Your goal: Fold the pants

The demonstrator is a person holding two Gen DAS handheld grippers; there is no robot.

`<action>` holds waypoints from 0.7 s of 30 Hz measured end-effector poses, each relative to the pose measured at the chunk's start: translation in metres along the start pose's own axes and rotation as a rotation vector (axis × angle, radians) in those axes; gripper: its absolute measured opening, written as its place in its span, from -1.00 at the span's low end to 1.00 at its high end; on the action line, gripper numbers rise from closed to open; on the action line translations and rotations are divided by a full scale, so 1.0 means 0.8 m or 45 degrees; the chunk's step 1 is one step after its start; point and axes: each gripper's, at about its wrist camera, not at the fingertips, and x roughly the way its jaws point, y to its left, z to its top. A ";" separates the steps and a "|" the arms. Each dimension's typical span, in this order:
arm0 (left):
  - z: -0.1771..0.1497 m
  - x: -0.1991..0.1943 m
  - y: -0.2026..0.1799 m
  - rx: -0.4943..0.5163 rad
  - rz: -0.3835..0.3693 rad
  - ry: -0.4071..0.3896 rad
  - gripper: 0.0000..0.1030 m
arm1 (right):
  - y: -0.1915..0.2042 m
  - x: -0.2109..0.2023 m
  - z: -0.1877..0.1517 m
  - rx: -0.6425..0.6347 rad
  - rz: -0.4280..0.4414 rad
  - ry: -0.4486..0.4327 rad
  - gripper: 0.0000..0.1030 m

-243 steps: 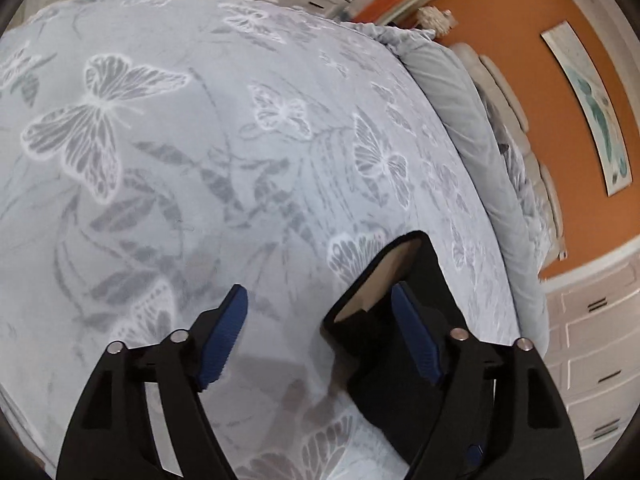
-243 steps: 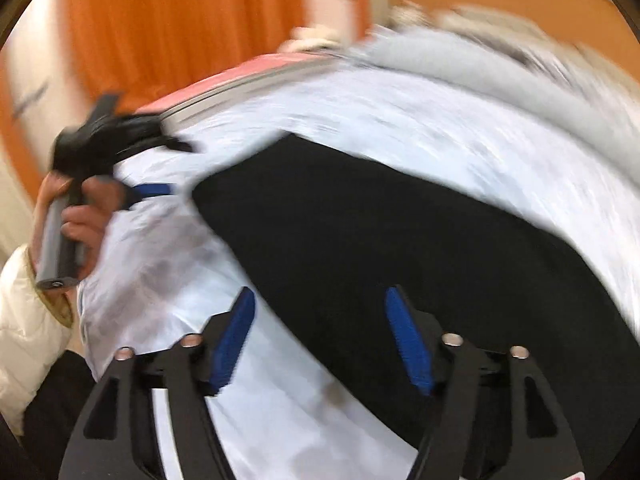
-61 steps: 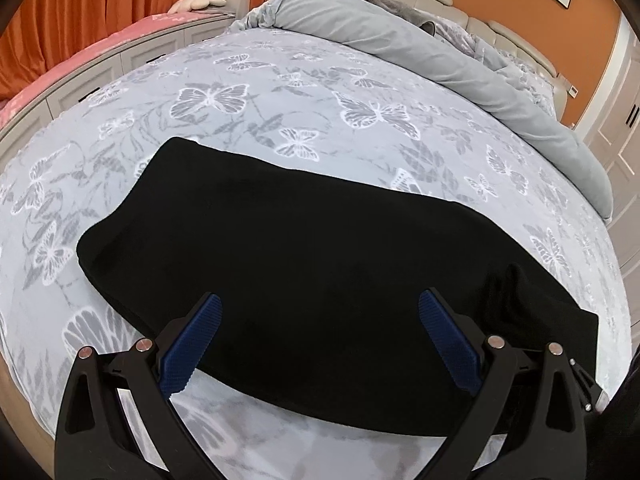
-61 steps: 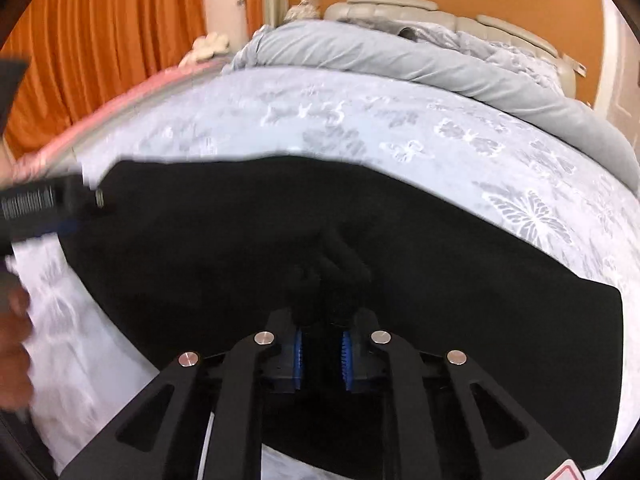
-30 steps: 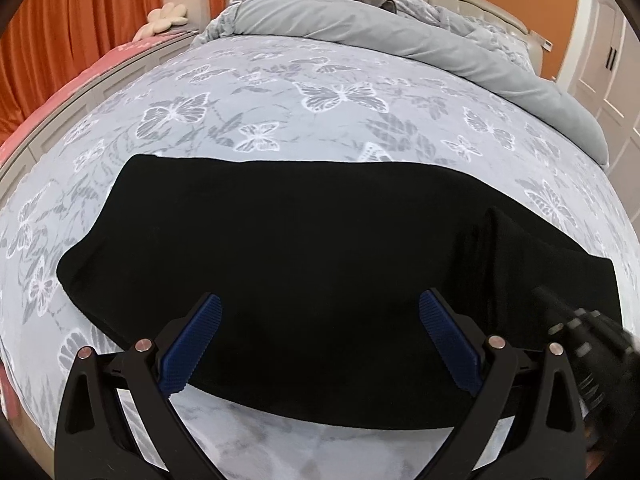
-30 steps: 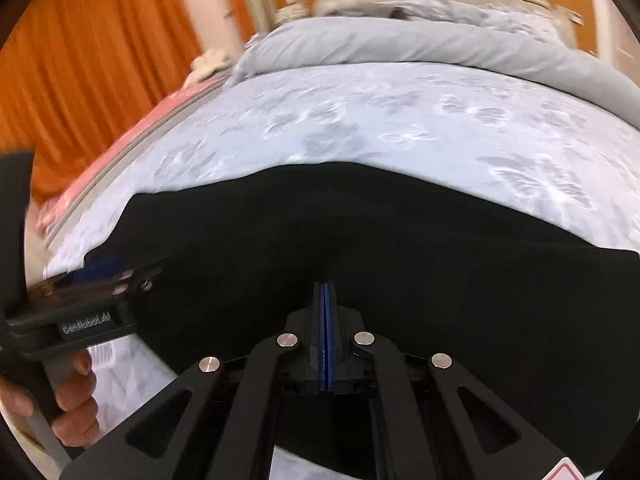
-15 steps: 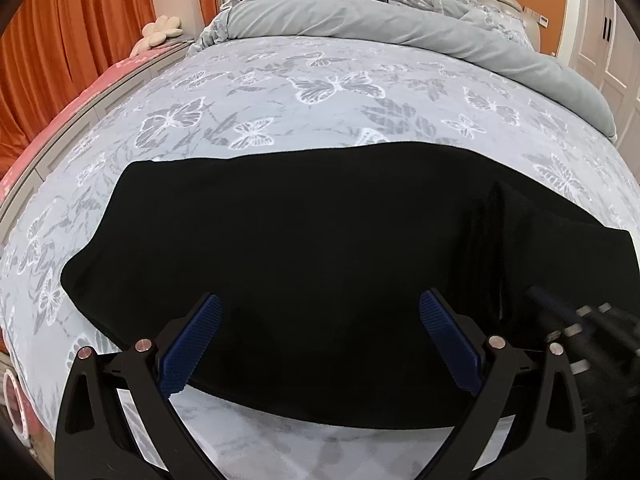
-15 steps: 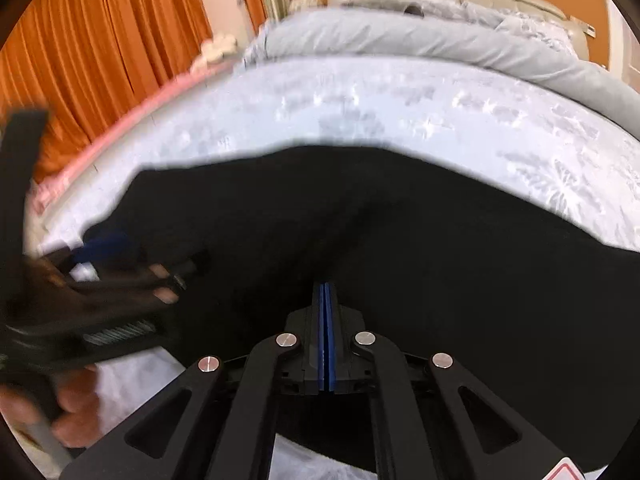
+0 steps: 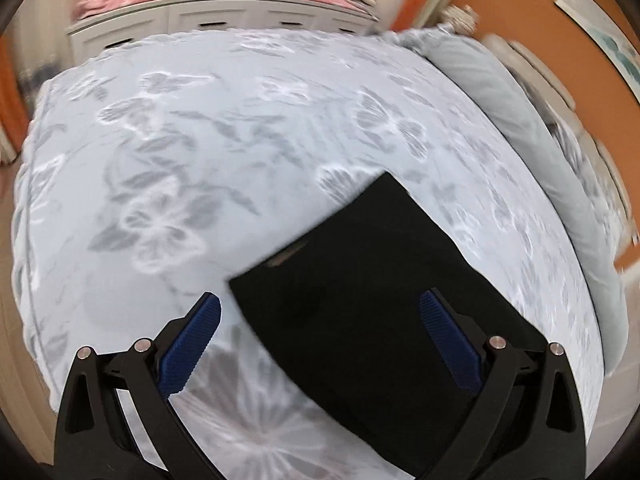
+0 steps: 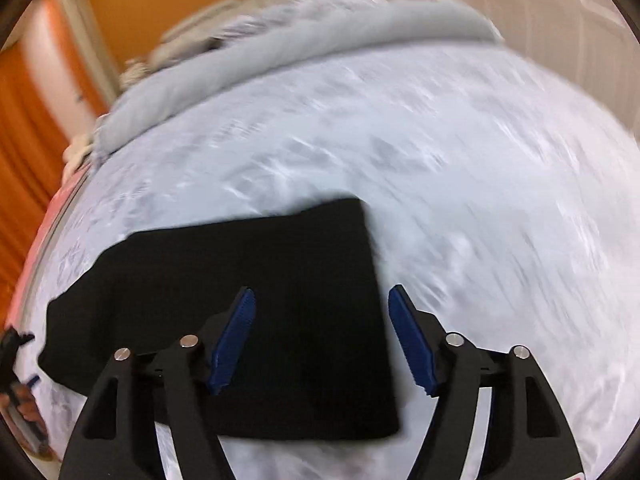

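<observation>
Simply black pants point(image 9: 384, 304) on bed point(image 9: 192, 152)

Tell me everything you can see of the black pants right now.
The black pants look like soft, matte, knit-like fabric, folded into a flat, roughly rectangular stack with straight edges and a squared corner. They lie on the butterfly-print bedspread. The left gripper and right gripper are both open above them, neither gripping.
</observation>
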 end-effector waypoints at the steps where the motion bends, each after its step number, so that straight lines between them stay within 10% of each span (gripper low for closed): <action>1: -0.001 -0.001 -0.001 0.011 -0.010 -0.001 0.90 | -0.021 0.001 -0.007 0.058 0.029 0.051 0.43; 9: -0.035 0.020 0.001 0.084 -0.178 0.251 0.90 | -0.040 0.028 -0.034 0.194 0.269 0.242 0.44; 13: -0.034 0.027 0.036 -0.088 -0.319 0.319 0.90 | -0.012 0.033 -0.039 0.102 0.182 0.229 0.44; 16: -0.032 0.035 0.029 -0.113 -0.299 0.324 0.90 | -0.001 0.028 -0.041 0.045 0.168 0.190 -0.38; 18: -0.029 0.036 0.013 -0.068 -0.358 0.306 0.35 | -0.002 0.018 -0.041 0.065 0.222 0.163 -0.48; 19: -0.028 0.042 0.005 -0.050 -0.359 0.337 -0.32 | 0.000 0.009 -0.041 0.071 0.234 0.135 -0.51; 21: -0.026 0.052 0.004 -0.115 -0.411 0.390 -0.58 | -0.004 -0.012 -0.038 0.090 0.287 0.092 -0.54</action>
